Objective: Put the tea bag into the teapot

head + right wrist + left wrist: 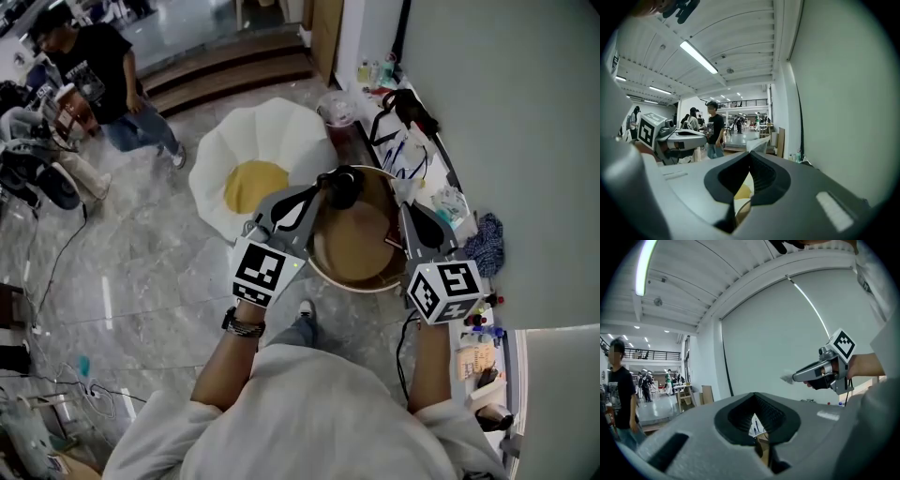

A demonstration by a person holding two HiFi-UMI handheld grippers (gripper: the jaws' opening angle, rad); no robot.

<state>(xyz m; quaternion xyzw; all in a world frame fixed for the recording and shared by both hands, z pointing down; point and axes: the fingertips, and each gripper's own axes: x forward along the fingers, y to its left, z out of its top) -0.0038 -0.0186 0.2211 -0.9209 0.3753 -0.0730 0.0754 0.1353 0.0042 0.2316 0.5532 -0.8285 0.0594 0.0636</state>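
We're holding both tools up over the round brown tabletop (pixel 361 246). The dark teapot (pixel 343 187) is sitting at its far edge, close by the tips of the left tool (pixel 323 185).

The right tool (pixel 749 157) is pinching shut on a pale, crinkly piece that's poking up past its tips, and we're taking that for the tea bag (pixel 759 144). The left tool is clamping shut too, on a small printed slip (pixel 756 426); whether that's a tag or a torn bit of wrapper, we can't tell.

The tools are sitting apart at much the same height, likely to keep the bag clear of the pot until it's lined up. The bag isn't going in yet, and we're judging that the right tool needs bringing over the teapot's mouth next.
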